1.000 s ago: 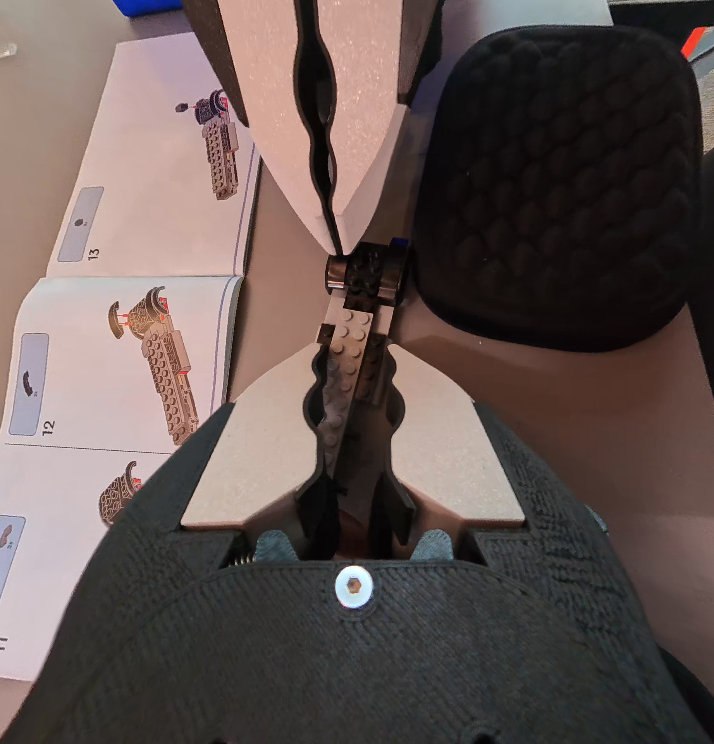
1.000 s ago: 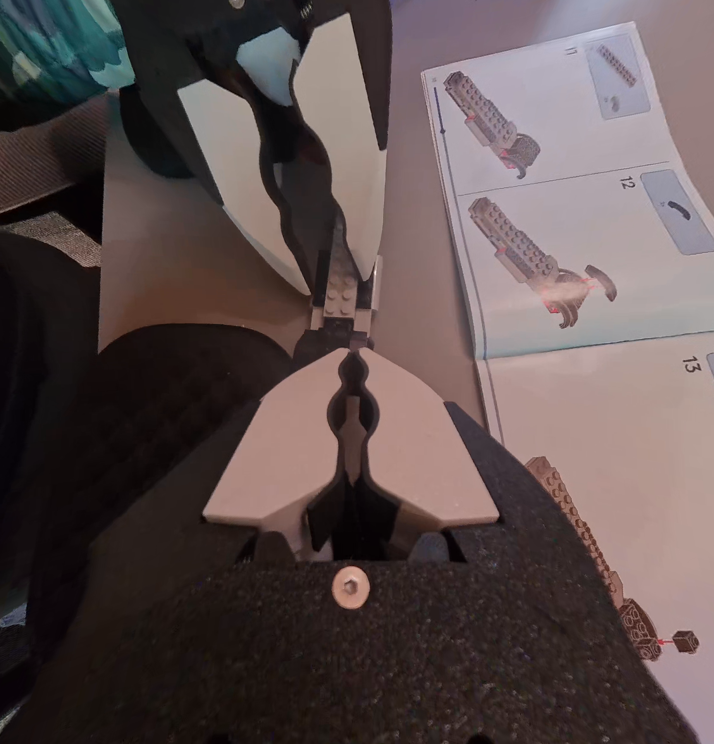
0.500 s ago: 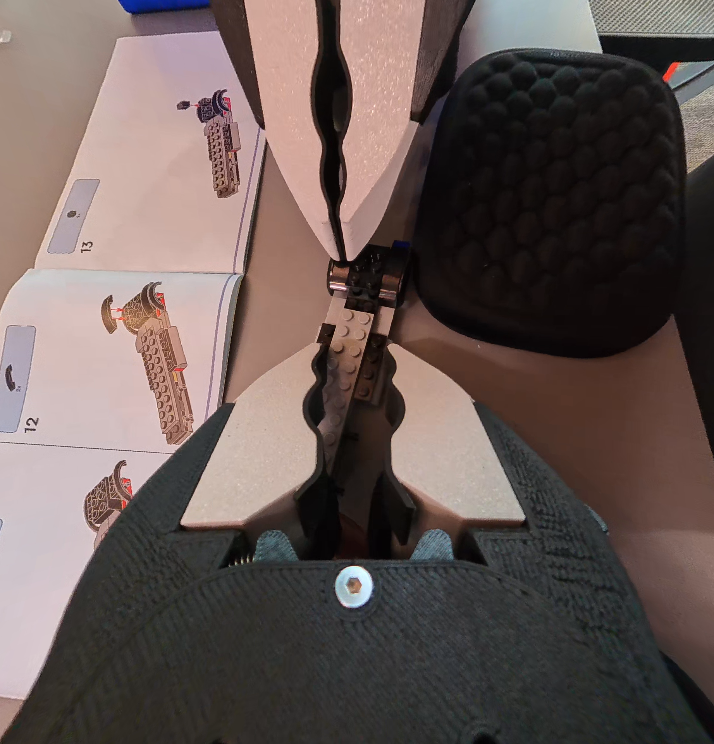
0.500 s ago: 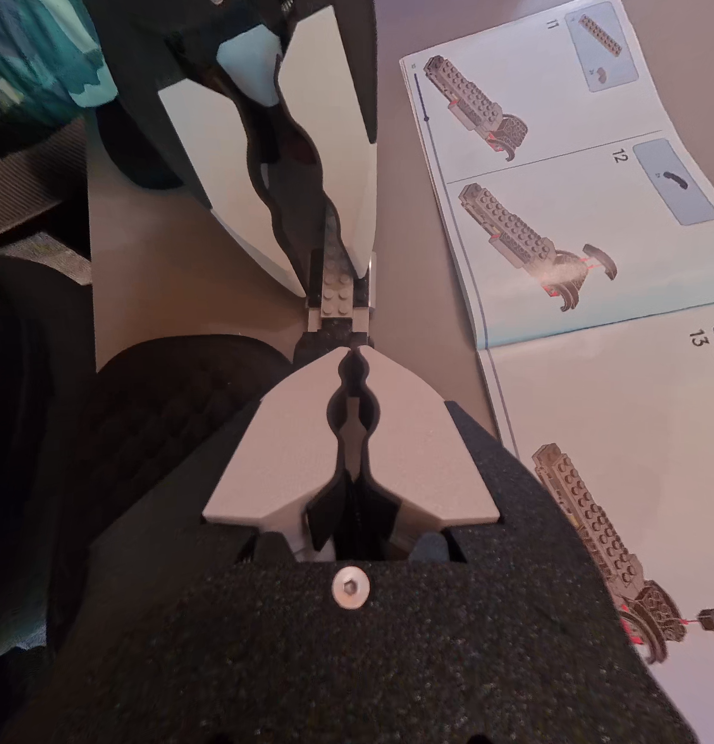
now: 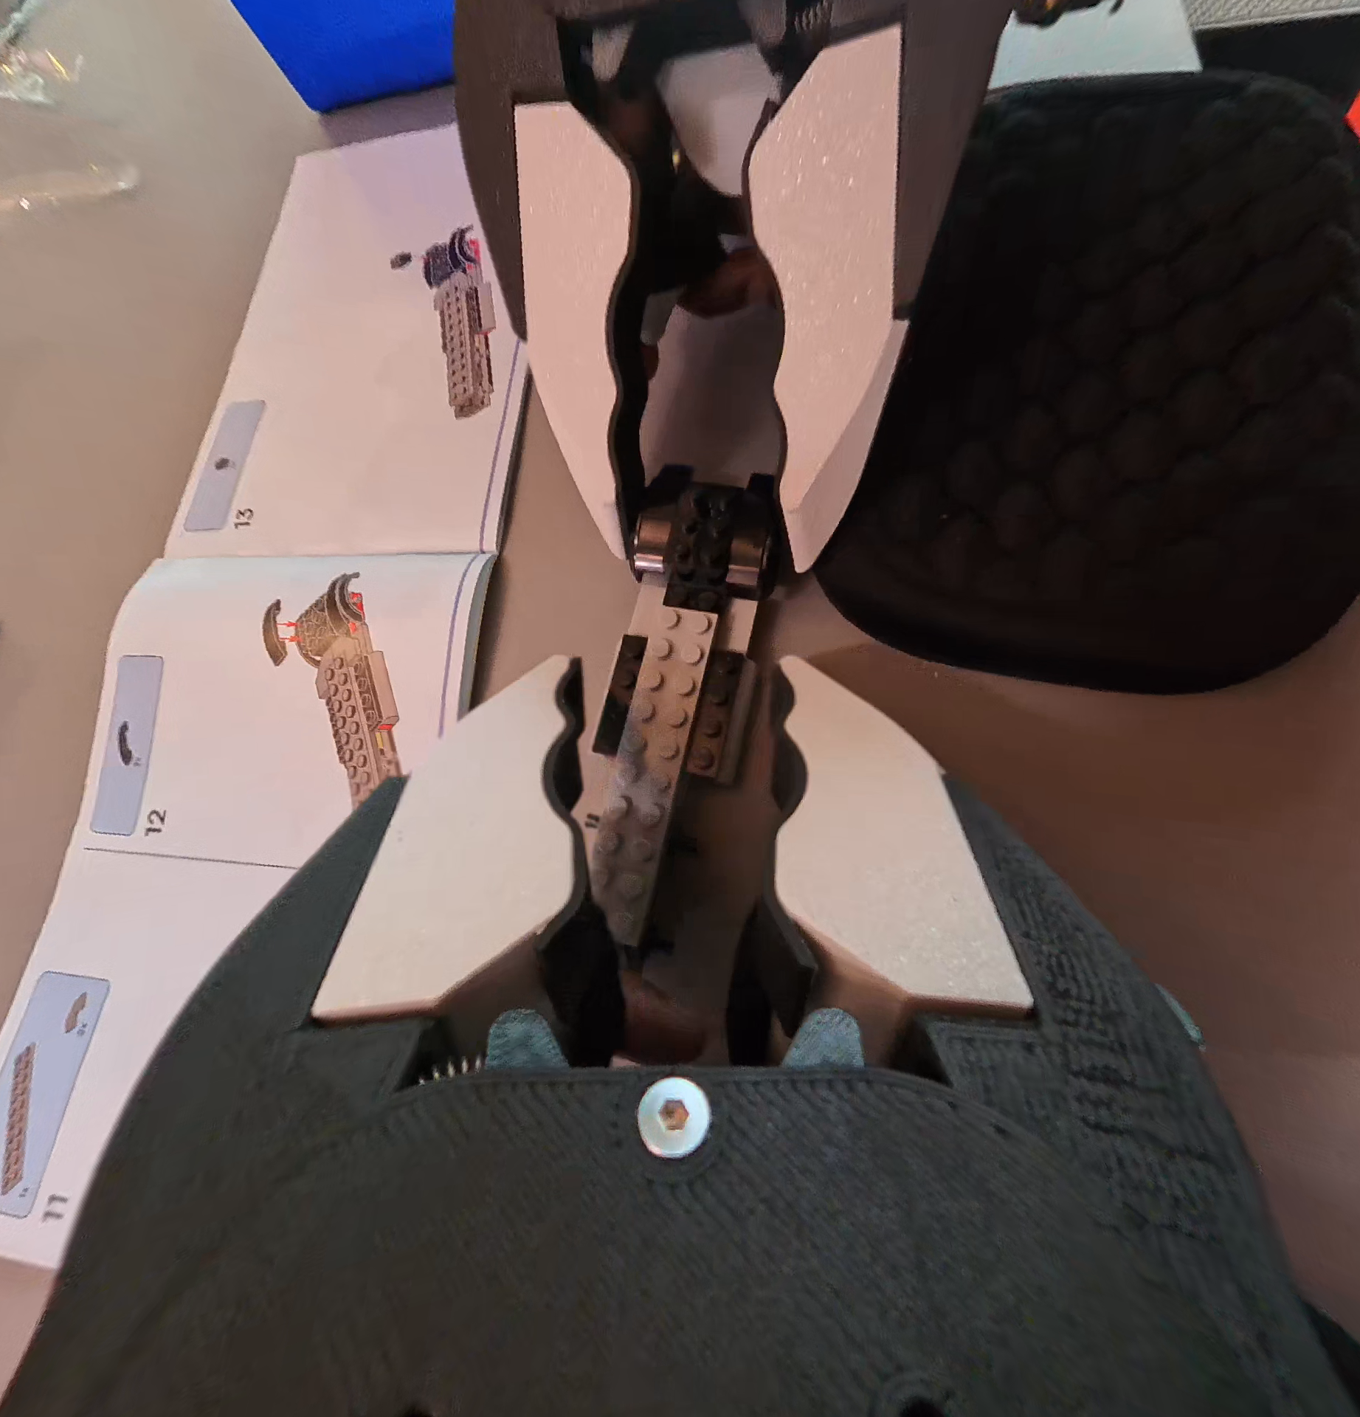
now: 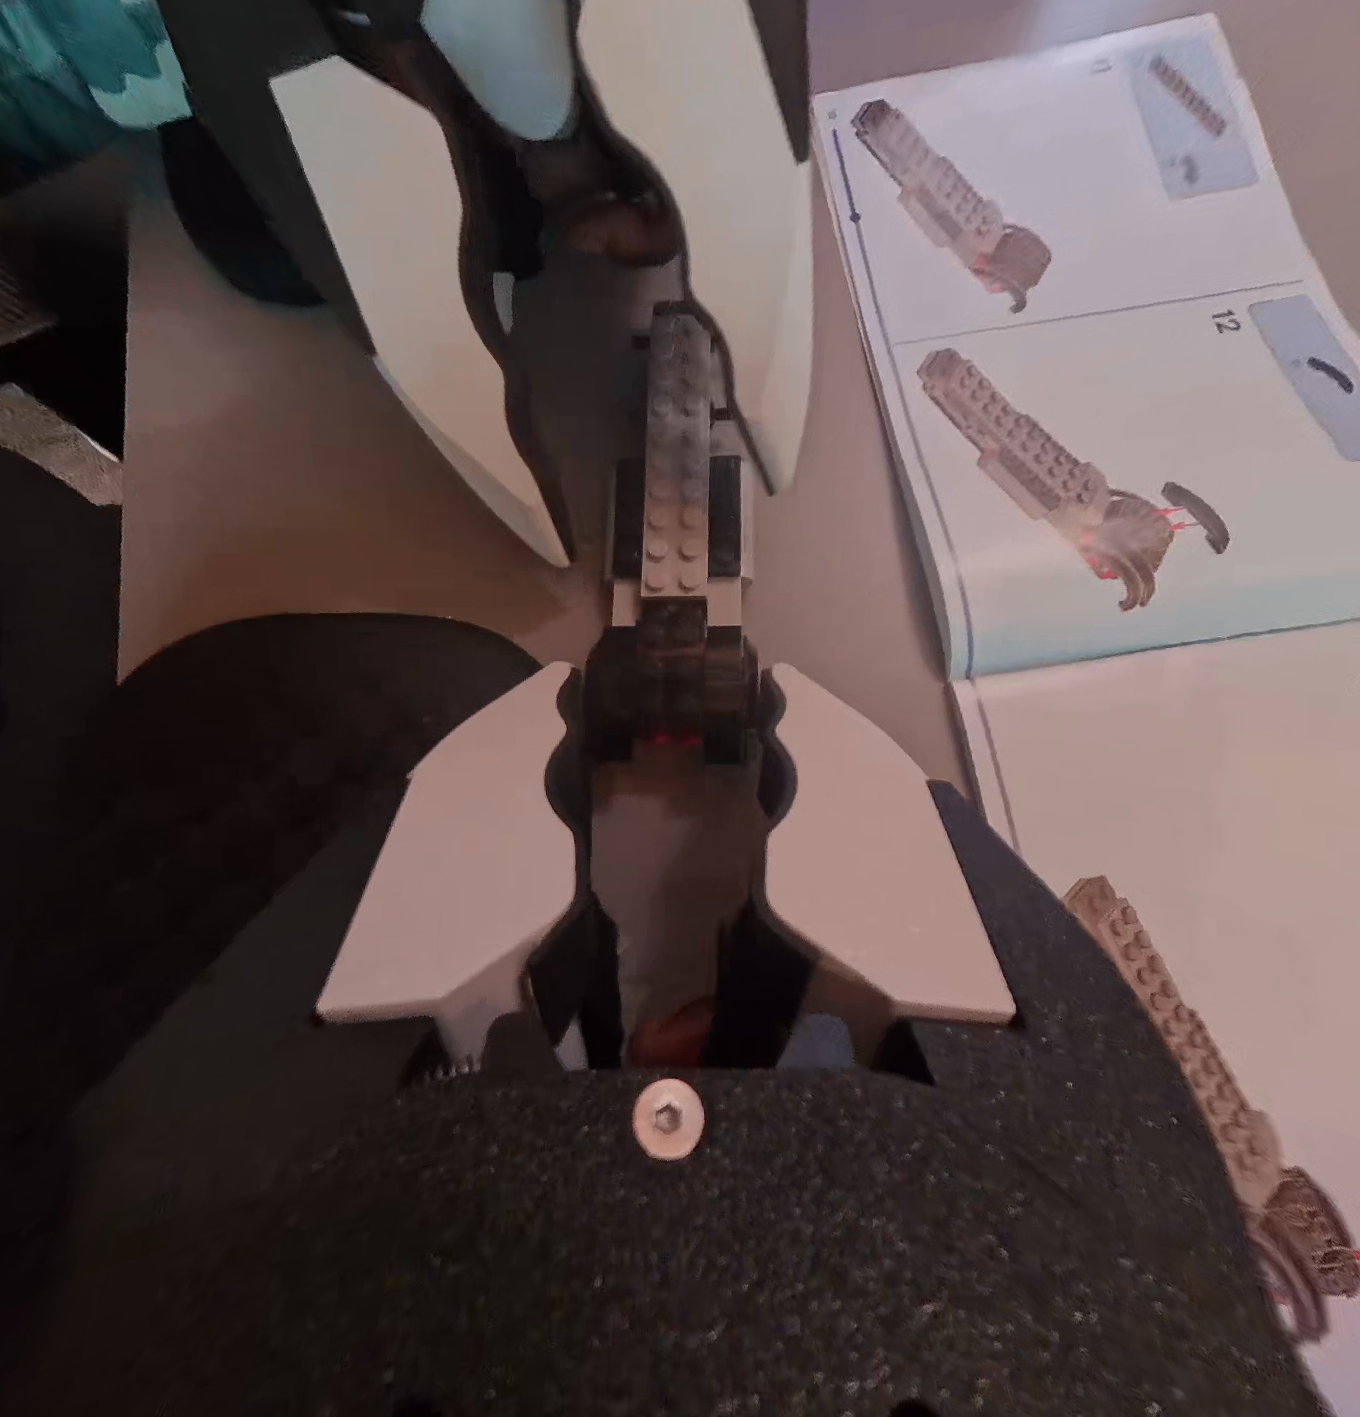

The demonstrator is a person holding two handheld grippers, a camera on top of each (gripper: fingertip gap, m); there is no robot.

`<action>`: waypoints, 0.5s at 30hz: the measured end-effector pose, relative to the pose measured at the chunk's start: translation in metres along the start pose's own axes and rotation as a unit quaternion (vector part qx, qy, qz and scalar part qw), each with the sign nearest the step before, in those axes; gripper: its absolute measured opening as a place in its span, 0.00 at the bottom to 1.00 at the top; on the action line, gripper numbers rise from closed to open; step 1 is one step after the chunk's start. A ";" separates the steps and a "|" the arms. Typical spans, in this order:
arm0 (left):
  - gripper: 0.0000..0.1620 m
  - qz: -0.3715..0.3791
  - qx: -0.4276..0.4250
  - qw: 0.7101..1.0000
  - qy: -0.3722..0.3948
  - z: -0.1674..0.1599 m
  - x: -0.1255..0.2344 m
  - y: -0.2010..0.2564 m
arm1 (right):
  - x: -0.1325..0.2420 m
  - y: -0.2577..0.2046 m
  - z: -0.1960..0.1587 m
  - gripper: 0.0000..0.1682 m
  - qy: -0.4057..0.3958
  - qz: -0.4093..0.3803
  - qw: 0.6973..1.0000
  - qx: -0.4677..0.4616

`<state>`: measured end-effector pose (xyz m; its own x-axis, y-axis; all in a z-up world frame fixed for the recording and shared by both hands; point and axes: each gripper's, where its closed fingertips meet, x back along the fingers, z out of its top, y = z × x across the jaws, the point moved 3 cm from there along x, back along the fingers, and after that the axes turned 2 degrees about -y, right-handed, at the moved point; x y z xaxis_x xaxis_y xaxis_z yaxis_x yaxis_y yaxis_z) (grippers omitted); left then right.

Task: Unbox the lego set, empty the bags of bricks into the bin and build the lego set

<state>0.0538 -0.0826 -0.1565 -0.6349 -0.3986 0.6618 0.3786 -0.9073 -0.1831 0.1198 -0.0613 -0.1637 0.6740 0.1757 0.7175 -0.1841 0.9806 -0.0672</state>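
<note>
A long grey and black lego model with a black rounded end lies between both grippers over the table. In the left wrist view my left gripper is open, its fingers loosely either side of the grey studded body. My right gripper comes from the far side and is shut on the black end. In the right wrist view my right gripper clamps the black end. The grey body runs away into my left gripper, with a gap on one side.
An open instruction booklet lies flat on the table beside the grippers; it also shows in the right wrist view. A black quilted pad sits on the other side. A blue bin and clear plastic bags lie farther back. Both grippers' tips are close together, under 4 cm apart.
My right gripper was shut with its tips against the black end; it has opened and taken the black end between its fingers. My left gripper's jaws have widened, releasing the model's body.
</note>
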 end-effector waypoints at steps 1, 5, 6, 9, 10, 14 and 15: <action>0.32 0.005 -0.002 1.000 0.003 0.002 0.000 0.000 | 0.001 0.001 0.001 0.26 -0.006 -0.006 1.000 0.018; 0.35 0.009 -0.022 0.999 -0.024 -0.001 -0.004 0.001 | 0.010 -0.002 0.013 0.26 -0.017 -0.046 0.989 0.136; 0.35 0.016 -0.027 0.999 -0.033 -0.002 -0.005 0.000 | 0.012 -0.004 0.016 0.26 -0.025 -0.057 0.983 0.173; 0.25 0.054 -0.053 0.997 -0.033 0.001 -0.005 -0.004 | 0.019 -0.002 0.022 0.26 -0.057 -0.110 0.957 0.264; 0.25 0.076 -0.061 0.995 -0.030 0.003 -0.003 -0.006 | 0.022 -0.002 0.027 0.26 -0.044 -0.125 0.952 0.274; 0.25 0.246 -0.096 0.964 0.029 0.024 0.017 -0.027 | 0.058 0.002 0.059 0.38 0.148 -0.149 0.963 0.167; 0.25 0.302 -0.124 0.945 0.035 0.030 0.025 -0.031 | 0.069 0.004 0.065 0.40 0.213 -0.124 0.964 0.103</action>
<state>0.0463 -0.0604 -0.1122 -0.3992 -0.8537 0.3344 0.5222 -0.5115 -0.6824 0.1191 -0.0514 -0.0697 0.9399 0.0014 0.3414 -0.0883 0.9670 0.2391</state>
